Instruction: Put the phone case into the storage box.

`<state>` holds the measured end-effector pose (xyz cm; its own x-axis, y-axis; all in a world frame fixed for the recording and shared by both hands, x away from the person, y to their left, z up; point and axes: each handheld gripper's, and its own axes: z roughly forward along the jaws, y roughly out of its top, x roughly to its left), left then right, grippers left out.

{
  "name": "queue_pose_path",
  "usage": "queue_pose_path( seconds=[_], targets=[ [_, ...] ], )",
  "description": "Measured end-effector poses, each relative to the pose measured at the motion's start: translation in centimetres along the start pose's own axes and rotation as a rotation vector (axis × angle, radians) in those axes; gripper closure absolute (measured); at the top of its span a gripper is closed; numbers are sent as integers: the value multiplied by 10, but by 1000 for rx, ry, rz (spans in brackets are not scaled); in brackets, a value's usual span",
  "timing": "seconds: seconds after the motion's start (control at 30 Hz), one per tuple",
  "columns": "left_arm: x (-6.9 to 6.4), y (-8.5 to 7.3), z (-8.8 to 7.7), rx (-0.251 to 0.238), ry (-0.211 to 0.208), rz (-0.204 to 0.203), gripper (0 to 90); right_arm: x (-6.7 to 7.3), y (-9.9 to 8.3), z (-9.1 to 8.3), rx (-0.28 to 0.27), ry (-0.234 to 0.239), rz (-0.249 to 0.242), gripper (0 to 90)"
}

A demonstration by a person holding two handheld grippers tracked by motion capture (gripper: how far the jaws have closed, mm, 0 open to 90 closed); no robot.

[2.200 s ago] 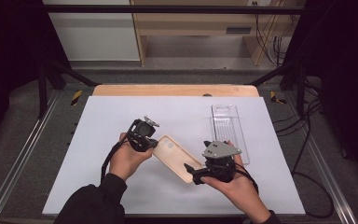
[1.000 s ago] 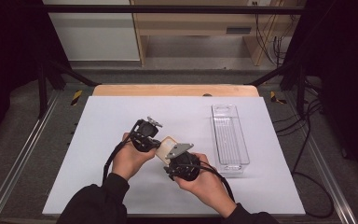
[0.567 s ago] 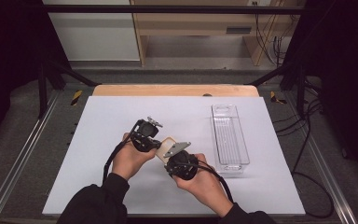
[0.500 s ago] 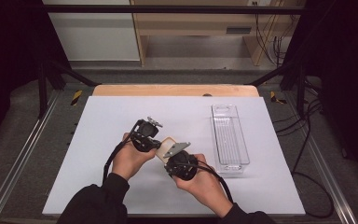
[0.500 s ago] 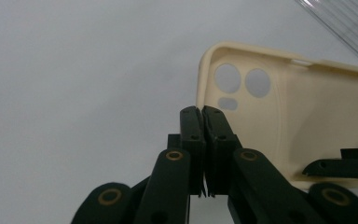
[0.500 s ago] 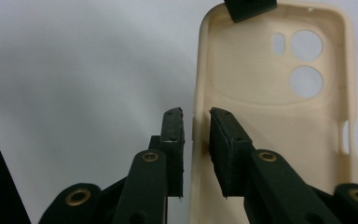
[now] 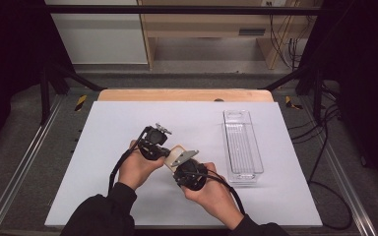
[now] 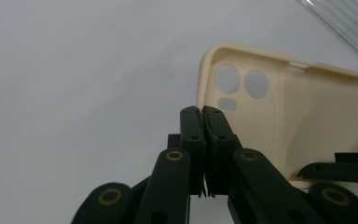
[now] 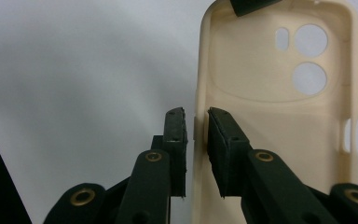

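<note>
- White surface (image 7: pixel 128 123) fills the middle of the high view, with a wooden strip along its far edge and dark floor and frame rails around it
- cream phone case (image 9: pixel 279 107) sits just below the centre of that frame, between the two hands; open side faces the cameras, lens cut-outs visible
- left claw (image 8: pixel 204 112) is pinched tight on the case's side wall near the corner by the lens holes; jaws basically together with just the thin rim between them
- right claw (image 9: pixel 196 116) straddles the long side wall further down; its jaws have just been closing, narrow now, rim in the gap, though I can't tell if the pads actually press on it yet
- clear plastic tray (image 7: pixel 242 147) lies right of centre, lengthwise, near the right hand (image 7: pixel 211 189)
</note>
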<state>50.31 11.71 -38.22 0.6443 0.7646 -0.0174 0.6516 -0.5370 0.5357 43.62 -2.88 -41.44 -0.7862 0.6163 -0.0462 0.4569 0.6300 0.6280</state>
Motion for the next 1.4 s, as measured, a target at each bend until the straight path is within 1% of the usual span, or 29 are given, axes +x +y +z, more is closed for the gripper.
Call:
queue_pose_path(
  seconds=[0.13, 0.37, 0.63, 0.77, 0.93, 1.07, 1.2, 1.33, 1.4],
  targets=[
    [0, 0, 0, 0, -1, -3, 877, 0, 0, 1, 11, -2, 13, 790],
    [0, -1, -2, 1, -3, -4, 877, 1, 1, 2, 21, -5, 21, 832],
    [1, -1, -2, -2, 2, -7, 877, 1, 1, 5, 25, -6, 26, 856],
    [1, -2, -1, 2, 4, -7, 877, 1, 1, 6, 27, -2, 31, 855],
    [1, -1, -1, 2, 5, -10, 877, 2, 1, 5, 27, -1, 33, 815],
    [1, -1, -1, 2, 3, -12, 877, 4, 1, 6, 29, -10, 33, 798],
    [1, -2, -1, 1, -8, -19, 876, 5, 1, 7, 34, -21, 28, 802],
    [1, -1, -1, 4, -3, -14, 876, 5, 1, 8, 40, -26, 25, 817],
    [1, -2, 0, 5, -8, -19, 876, 5, 1, 8, 41, -32, 22, 831]
  ],
)
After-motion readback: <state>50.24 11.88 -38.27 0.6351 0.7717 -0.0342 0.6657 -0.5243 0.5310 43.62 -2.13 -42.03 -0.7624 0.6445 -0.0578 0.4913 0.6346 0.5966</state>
